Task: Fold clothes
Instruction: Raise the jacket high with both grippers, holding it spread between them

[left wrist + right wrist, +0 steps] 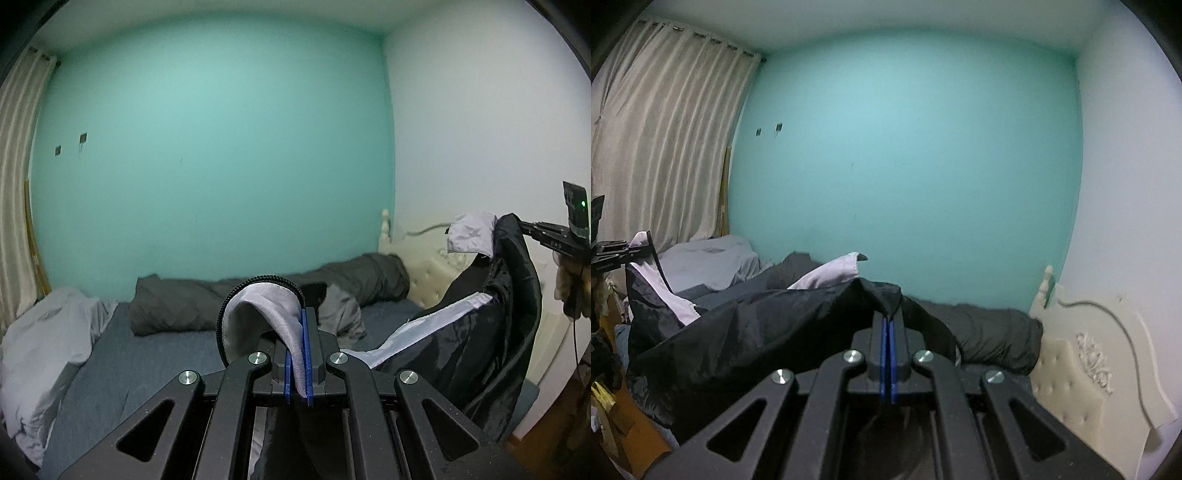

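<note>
Over by the curtain on the left, a pale grey sheet lies rumpled at that end of the bed. A dark grey rolled duvet runs along the teal wall toward the cream headboard on the right, where a cable trails across the padding.

The left claw is clamped tight on the jacket. Its blue pads pinch a fold of the light grey lining, and the black zip edge curls in a loop just left of the fingers. From there the jacket hangs slack across to the right, black shell outward with a pale strip showing, raised clear above the bed.

The right claw is likewise pressed fully together, blue pads meeting with a peak of the black shell caught at the fingertips. Fabric drapes off both sides of that claw, most of it falling left toward the other claw. A flap of pale lining sticks up behind the black fold.

Each claw shows in the other's view: the right one at the far right edge with a green light on its camera, a hand beneath it, and the left one at the far left edge with the jacket's corner against its fingers. So the jacket is stretched between the two claws, held at two points, with the middle sagging.
</note>
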`<control>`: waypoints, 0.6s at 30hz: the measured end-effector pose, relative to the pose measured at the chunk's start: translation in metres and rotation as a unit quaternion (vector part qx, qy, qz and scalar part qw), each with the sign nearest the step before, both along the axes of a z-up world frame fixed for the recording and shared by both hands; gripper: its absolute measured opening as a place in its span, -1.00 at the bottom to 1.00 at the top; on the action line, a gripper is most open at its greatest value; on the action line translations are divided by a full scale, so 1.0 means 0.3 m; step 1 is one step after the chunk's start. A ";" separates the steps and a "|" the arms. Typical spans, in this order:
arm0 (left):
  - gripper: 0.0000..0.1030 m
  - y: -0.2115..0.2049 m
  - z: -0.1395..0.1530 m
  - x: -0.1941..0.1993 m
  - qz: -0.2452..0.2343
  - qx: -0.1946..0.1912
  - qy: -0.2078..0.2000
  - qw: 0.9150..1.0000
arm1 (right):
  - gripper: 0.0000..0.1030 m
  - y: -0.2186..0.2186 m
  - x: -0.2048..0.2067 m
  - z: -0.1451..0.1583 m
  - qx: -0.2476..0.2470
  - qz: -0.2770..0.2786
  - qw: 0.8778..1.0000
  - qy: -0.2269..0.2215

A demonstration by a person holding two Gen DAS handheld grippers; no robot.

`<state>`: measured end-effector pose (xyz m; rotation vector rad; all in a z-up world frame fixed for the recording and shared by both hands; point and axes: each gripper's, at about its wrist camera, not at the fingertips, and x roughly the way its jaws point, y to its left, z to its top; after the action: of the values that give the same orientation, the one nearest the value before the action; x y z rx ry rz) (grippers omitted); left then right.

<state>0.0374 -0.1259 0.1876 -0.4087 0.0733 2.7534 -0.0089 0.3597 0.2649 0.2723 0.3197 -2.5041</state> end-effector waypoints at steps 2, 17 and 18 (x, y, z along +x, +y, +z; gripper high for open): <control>-0.90 0.003 -0.068 -0.036 0.003 -0.003 -0.020 1.000 | -0.98 -0.035 -0.058 -0.065 0.011 0.000 1.000 -0.021; -0.90 -0.041 -0.654 -0.628 0.055 0.031 -0.154 0.986 | -0.98 -0.259 -0.686 -0.661 0.056 -0.053 0.985 -0.153; -0.90 -0.047 -0.680 -0.675 0.059 0.036 -0.158 0.985 | -0.98 -0.272 -0.732 -0.687 0.058 -0.058 0.985 -0.155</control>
<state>-0.1650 -0.1400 -0.0164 -0.8477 -0.1342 2.7570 -0.2285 0.2780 0.0589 0.7366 0.3295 -2.5087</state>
